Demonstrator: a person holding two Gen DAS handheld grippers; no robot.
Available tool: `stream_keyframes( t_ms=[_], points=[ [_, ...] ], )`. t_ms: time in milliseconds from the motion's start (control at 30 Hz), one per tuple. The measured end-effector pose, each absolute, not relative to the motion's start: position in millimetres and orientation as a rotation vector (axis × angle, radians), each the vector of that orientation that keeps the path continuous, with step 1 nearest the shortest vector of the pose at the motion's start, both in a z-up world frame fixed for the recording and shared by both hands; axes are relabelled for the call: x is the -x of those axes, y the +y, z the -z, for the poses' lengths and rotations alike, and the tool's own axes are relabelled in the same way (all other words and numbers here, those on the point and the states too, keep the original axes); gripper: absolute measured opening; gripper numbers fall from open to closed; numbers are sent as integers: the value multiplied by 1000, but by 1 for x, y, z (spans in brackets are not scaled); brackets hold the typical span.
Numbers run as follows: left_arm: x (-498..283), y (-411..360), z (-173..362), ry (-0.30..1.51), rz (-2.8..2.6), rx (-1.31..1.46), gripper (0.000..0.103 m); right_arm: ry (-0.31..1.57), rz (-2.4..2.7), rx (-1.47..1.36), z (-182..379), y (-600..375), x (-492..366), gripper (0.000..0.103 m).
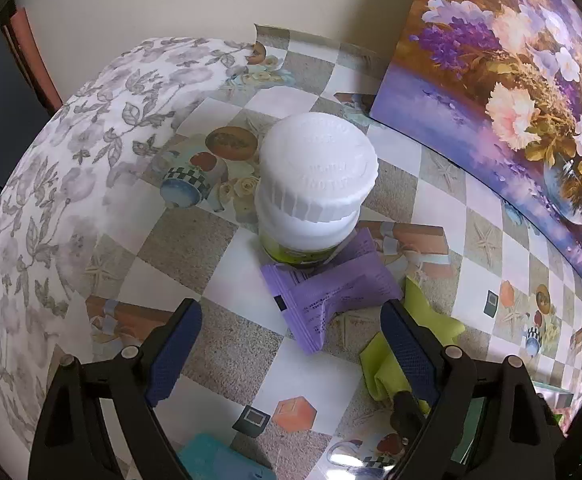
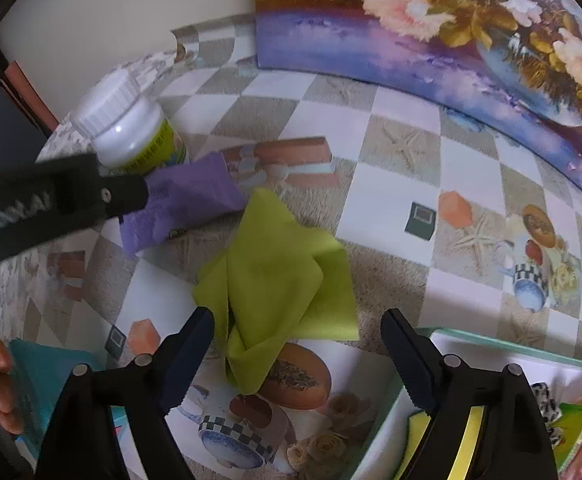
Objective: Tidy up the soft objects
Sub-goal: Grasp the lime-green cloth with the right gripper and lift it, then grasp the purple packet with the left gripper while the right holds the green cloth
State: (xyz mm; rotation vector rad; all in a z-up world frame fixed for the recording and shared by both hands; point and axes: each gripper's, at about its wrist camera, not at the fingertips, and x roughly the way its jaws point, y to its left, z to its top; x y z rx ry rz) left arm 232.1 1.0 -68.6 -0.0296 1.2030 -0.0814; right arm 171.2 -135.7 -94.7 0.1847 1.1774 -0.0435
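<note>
A crumpled lime-green cloth lies on the patterned tablecloth, just ahead of my open, empty right gripper. It also shows in the left wrist view, partly behind my right finger. A purple soft packet lies flat in front of my open, empty left gripper, leaning against a white-capped bottle with a green label. The packet and bottle show at upper left in the right wrist view, with the other gripper's black arm crossing them.
A floral painting leans against the wall at the back right. A white bin with a teal rim holds soft items, among them a yellow sponge, at lower right. A teal object lies near the front edge.
</note>
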Motion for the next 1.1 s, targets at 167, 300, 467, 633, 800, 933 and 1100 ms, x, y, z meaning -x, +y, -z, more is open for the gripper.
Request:
stream_keyframes(
  t_ms=[167,300,467,633,800,933,1100],
  points=[
    [-233,1,71,1207,84,26,91,1183,34,-177,100,-133,-174,75],
    [-232,2,73,1216,86,16,91,1185,29,-198,102,-137,-174,69],
    [-232,3,78,1252,73,-15,91,1184,20,-213,101,-141,-175,57],
    [-238,3,83,1291,81,-36,91,1176,31,-232,100,-149,-173,41],
    [-247,-8,86,1308,105,-135,91,1168,42,-265,96,-159,-167,32],
    [-255,-15,92,1325,109,-240,91,1164,45,-280,95,-163,-167,31],
    [-264,-26,97,1334,140,-318,91,1169,46,-295,97,-164,-166,31]
  ],
)
